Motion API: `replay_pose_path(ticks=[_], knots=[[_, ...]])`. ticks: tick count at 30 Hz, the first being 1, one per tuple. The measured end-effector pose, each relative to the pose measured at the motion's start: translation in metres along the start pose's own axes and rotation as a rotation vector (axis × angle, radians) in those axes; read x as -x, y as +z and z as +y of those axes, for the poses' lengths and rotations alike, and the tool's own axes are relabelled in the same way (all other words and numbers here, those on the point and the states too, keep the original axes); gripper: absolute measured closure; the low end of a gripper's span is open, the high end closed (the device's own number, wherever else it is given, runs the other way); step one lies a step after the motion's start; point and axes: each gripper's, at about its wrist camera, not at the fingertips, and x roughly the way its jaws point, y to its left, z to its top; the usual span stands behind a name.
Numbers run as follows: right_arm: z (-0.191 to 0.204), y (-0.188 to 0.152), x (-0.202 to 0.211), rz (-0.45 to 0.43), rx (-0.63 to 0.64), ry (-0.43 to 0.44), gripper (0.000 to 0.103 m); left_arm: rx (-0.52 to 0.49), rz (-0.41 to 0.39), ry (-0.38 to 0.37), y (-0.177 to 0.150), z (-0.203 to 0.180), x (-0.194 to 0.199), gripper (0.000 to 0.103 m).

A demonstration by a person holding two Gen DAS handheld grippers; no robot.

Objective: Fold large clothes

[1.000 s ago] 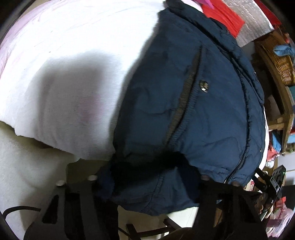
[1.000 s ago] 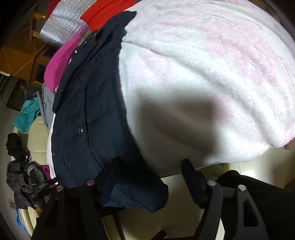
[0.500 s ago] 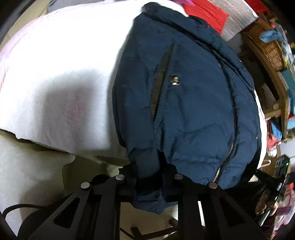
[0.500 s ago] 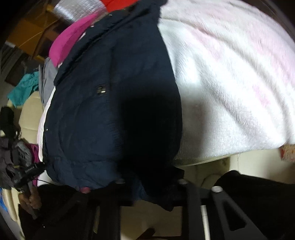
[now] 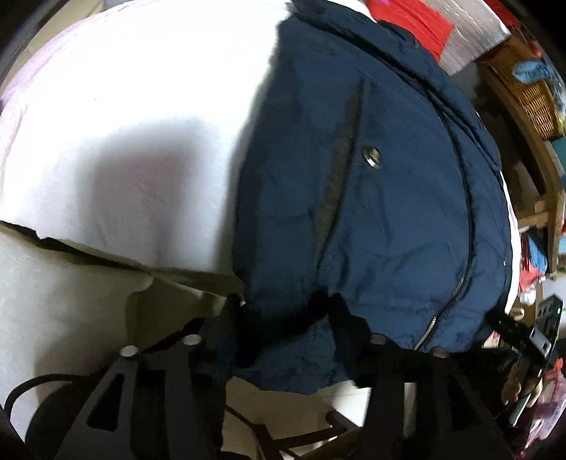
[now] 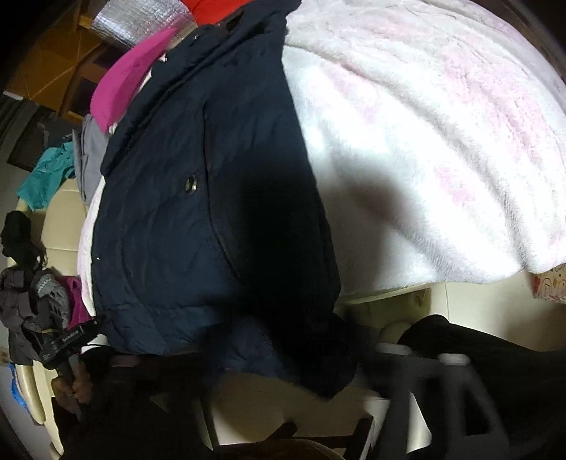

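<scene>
Between the fingers of our left gripper (image 5: 283,318) bunches the hem of the navy jacket (image 5: 371,198); the jaws stand fairly wide, the padded cloth filling the gap, so we judge it a loose hold and cannot tell whether they truly pinch. Our right gripper (image 6: 283,354) is blurred and mostly hidden under the same dark hem, so how far open it is we cannot tell. We hold both at the bottom edge, probably to carry the hem up toward the collar. The jacket lies front up, zip closed, along one side of the white fleece blanket (image 5: 134,116), its hem hanging over the blanket's near edge. Beyond the collar sit red cloth (image 5: 414,24) and a pink garment (image 6: 131,78).
</scene>
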Motion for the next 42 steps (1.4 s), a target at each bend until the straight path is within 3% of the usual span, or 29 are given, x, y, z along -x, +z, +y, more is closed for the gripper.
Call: replay_pose_path(ticks=[2,6,9,10,11,12,14,17,19,20,21,22,23,25,26,27,29,31,36,42], knots=[[-0.005,0.002,-0.003,0.015,-0.006,0.002,0.02,0.026,-0.004,0.001,0.005,0.004,-0.002,0.033],[-0.01,0.001,-0.038,0.089,-0.033,0.001,0.02,-0.011,0.095,-0.039,0.007,-0.003,-0.026,0.033],[-0.004,-0.002,-0.05,0.106,-0.018,0.057,0.025,-0.064,0.093,-0.022,0.003,-0.012,-0.027,0.035],[0.0,-0.004,-0.048,0.102,0.002,0.07,0.042,-0.071,0.087,-0.029,0.002,-0.014,-0.026,0.041],[0.005,-0.005,-0.046,0.106,0.031,0.077,0.062,-0.076,0.083,-0.042,0.002,-0.017,-0.023,0.06],[0.011,-0.008,-0.039,0.098,0.06,0.057,0.068,-0.077,0.081,-0.049,0.002,-0.018,-0.019,0.067],[0.015,-0.012,-0.027,0.085,0.073,0.069,0.079,-0.088,0.071,-0.055,-0.001,-0.025,-0.013,0.069],[0.018,-0.014,-0.011,0.063,0.1,0.121,0.079,-0.118,0.072,-0.04,-0.002,-0.028,-0.011,0.069],[0.009,-0.012,-0.014,0.081,0.093,0.121,0.076,-0.084,0.096,-0.031,0.002,-0.026,-0.019,0.058],[0.003,-0.01,-0.022,0.097,0.057,0.108,0.075,-0.06,0.113,-0.033,0.007,-0.022,-0.028,0.042],[0.002,-0.012,-0.028,0.111,0.03,0.102,0.073,-0.044,0.129,-0.035,0.009,-0.02,-0.033,0.033],[0.0,-0.012,-0.035,0.129,0.004,0.086,0.059,-0.034,0.136,-0.037,0.008,-0.019,-0.038,0.033],[-0.001,-0.011,-0.041,0.132,-0.012,0.075,0.038,-0.021,0.145,-0.04,0.009,-0.018,-0.042,0.033],[0.009,-0.007,-0.054,0.125,-0.018,0.073,0.031,0.007,0.145,-0.059,0.009,-0.012,-0.043,0.033],[0.011,-0.007,-0.057,0.129,-0.015,0.082,0.031,0.01,0.134,-0.072,0.01,-0.008,-0.039,0.039],[0.015,-0.009,-0.057,0.13,0.005,0.096,0.034,0.004,0.124,-0.083,0.01,-0.008,-0.037,0.054],[0.022,-0.011,-0.053,0.114,0.062,0.072,0.066,-0.021,0.109,-0.098,0.013,-0.01,-0.027,0.068],[0.031,-0.017,-0.039,0.095,0.111,0.048,0.08,-0.068,0.092,-0.094,0.011,-0.018,-0.017,0.077],[0.062,-0.02,0.018,0.017,0.215,0.107,0.084,-0.172,0.026,-0.128,0.013,-0.036,0.024,0.081],[0.079,-0.002,0.085,-0.139,0.291,0.236,0.085,-0.189,-0.089,-0.27,0.043,-0.035,0.088,0.082]])
